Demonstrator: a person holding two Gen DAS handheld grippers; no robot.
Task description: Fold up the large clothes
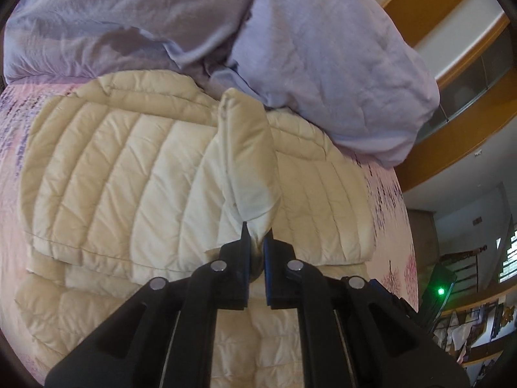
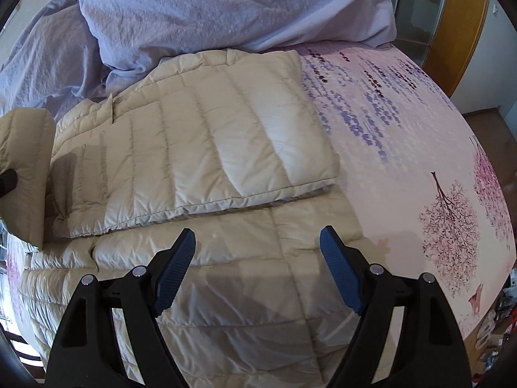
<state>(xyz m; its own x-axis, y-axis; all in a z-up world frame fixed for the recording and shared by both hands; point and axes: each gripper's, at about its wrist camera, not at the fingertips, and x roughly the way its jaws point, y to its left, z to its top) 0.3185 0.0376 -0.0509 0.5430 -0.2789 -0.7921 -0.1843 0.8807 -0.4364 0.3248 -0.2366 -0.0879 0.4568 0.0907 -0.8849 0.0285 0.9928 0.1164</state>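
In the left wrist view I see the cream quilted jacket (image 1: pixel 129 168) lying over the left and middle of the frame on the bed sheet (image 1: pixel 387 213), which is pink with a flower print. My left tongs (image 1: pixel 257 236) at the lower middle are closed tight on a sleeve (image 1: pixel 245 155) of the jacket, and the sleeve stands up above the body. A lilac duvet (image 1: pixel 323 51) fills the top of the frame. In the right wrist view the sleeve (image 2: pixel 22 161) hangs at the left edge, the folded jacket (image 2: pixel 206 148) lies in the middle, and my right tongs (image 2: pixel 258 242) at the bottom stand wide, with nothing between them, above the jacket. The printed bed sheet (image 2: pixel 404 135) is at the right.
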